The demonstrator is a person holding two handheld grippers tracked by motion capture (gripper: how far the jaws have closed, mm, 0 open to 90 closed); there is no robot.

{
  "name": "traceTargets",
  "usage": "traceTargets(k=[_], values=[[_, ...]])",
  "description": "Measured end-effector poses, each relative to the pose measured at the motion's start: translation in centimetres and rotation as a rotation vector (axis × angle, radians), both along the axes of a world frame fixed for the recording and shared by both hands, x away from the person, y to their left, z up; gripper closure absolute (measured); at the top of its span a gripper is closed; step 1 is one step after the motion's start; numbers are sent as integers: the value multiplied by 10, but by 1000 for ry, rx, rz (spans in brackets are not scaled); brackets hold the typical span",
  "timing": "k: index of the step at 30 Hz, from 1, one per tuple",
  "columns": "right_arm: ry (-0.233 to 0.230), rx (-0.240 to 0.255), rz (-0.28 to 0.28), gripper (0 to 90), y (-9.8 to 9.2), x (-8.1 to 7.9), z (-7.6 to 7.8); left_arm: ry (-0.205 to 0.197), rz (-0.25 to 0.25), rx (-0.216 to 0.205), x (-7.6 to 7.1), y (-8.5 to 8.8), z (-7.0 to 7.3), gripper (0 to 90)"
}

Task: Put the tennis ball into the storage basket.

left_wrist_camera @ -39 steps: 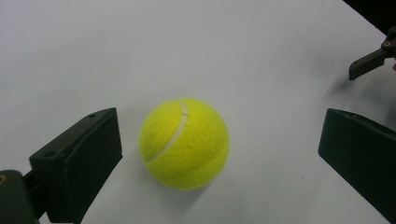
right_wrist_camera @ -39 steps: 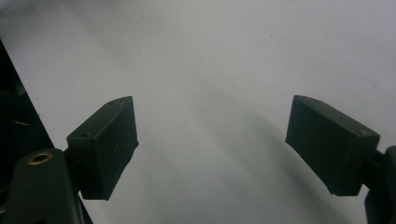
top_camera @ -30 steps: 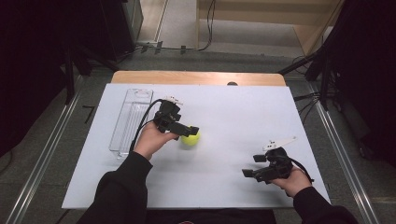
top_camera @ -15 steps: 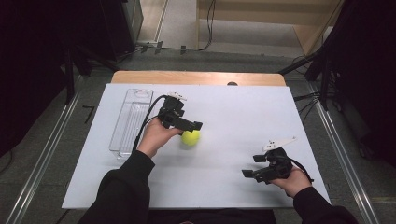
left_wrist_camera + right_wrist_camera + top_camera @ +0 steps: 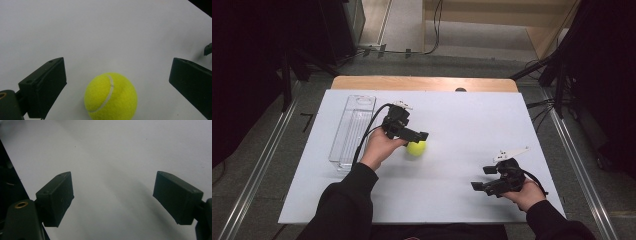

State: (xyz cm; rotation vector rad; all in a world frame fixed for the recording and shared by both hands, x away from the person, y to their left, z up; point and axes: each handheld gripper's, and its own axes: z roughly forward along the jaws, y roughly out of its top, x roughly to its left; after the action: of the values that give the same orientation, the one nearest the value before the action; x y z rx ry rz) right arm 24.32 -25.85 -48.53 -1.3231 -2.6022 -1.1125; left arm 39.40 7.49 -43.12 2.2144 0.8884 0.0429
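- Round yellow felt tennis ball (image 5: 416, 148) resting on the white tabletop (image 5: 462, 120), left of centre, free of any grip.
- Left claw (image 5: 421, 135) hanging just above and behind the ball, jaws spread wide apart, nothing between them but air.
- From the left gripper view: ball (image 5: 110, 96) sitting low in the gap, close in, roughly centred between the two black jaws, touching neither.
- Key relation: ball straight ahead and below the left claw, inside the span of the jaws; a sphere, so no long axis to line up with.
- Right claw (image 5: 478, 186) well apart at the near right of the tabletop, jaws likewise spread, pointing over bare white surface (image 5: 112, 157); far from the ball.
- Long clear plastic tray (image 5: 352, 131) lying empty along the left edge, beyond the left hand.
- Likely next: lowering a little and closing on the ball, left hand clearly the nearer.
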Motion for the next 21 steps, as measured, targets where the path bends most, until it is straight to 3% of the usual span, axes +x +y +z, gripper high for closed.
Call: traceTargets(k=[21], values=[[-1,-1,2,146,0,0,0,21,-2,11,-1,-1,-22,14]])
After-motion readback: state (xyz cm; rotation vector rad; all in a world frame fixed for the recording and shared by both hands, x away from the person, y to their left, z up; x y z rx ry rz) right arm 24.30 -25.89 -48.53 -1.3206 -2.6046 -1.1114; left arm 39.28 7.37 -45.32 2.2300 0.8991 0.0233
